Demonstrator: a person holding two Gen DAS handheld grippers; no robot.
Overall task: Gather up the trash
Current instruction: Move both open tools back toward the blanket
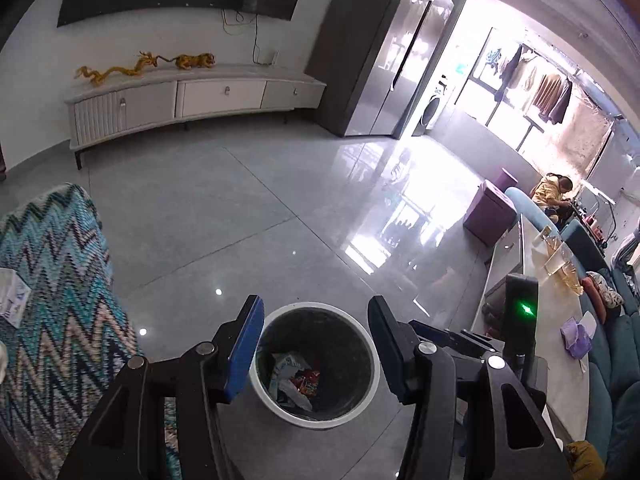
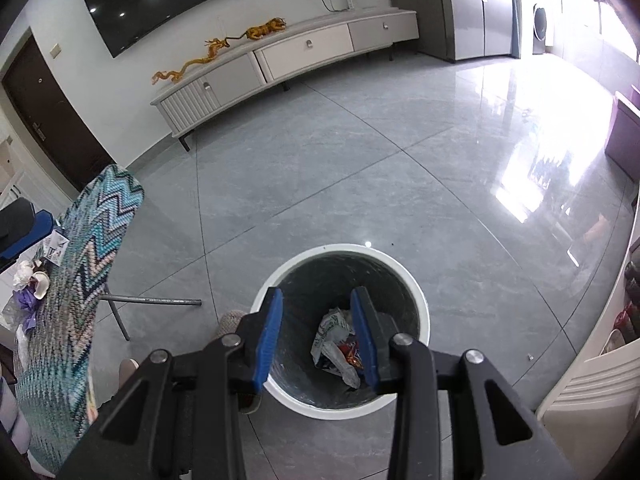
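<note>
A white trash bin (image 1: 320,420) with a dark liner stands on the grey tiled floor, right below both grippers. Crumpled wrappers (image 1: 296,380), white, grey and red, lie at its bottom. My left gripper (image 1: 316,300) hangs above the bin's mouth, open, with nothing between its blue pads. In the right wrist view the same bin (image 2: 422,312) and wrappers (image 2: 340,348) show from closer. My right gripper (image 2: 318,292) is open over the bin too, its pads bare. Part of the right gripper's black body (image 1: 520,320), with a green light, shows beside the left one.
A chair with a zigzag-patterned cover (image 2: 92,264) stands left of the bin. Behind the chair is a table with crumpled tissue and purple wrapping (image 2: 28,292). A long white table (image 1: 560,320) runs along the right. Purple stools (image 1: 488,212) and a seated person (image 1: 554,194) are farther off.
</note>
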